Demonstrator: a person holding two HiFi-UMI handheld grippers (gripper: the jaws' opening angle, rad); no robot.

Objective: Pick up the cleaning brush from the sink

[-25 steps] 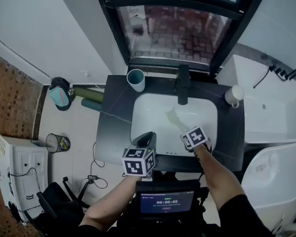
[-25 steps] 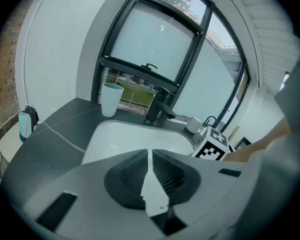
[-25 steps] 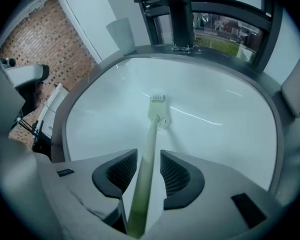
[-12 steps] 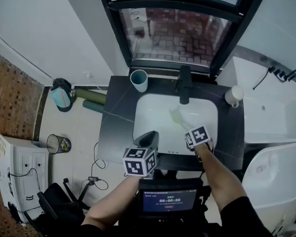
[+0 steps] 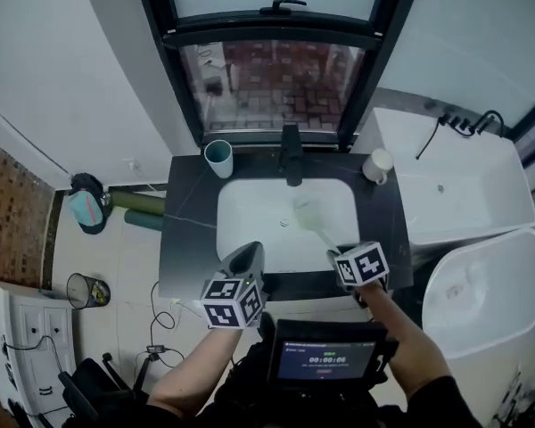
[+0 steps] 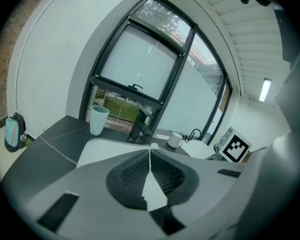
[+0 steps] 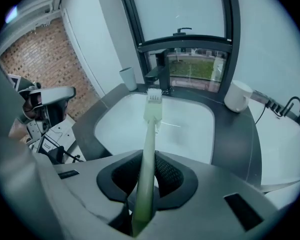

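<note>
The cleaning brush point(image 7: 149, 134) is pale green with a long handle and a small white bristle head. My right gripper point(image 7: 146, 176) is shut on its handle and holds it in the air above the white sink point(image 7: 190, 129). In the head view the brush point(image 5: 314, 223) slants up-left from the right gripper point(image 5: 339, 255) over the basin point(image 5: 250, 217). My left gripper point(image 5: 248, 259) hovers at the sink's front edge, left of the brush. Its jaws meet with nothing between them point(image 6: 150, 160).
A black faucet point(image 5: 291, 163) stands behind the basin on the dark counter point(image 5: 183, 239). A pale blue cup point(image 5: 218, 158) stands at the back left, a white cup point(image 5: 375, 164) at the back right. A white appliance point(image 5: 464, 194) adjoins on the right.
The right gripper closed on the brush handle and lifted the brush out of the basin. Both grippers rose, and the head view pulled back and up.
</note>
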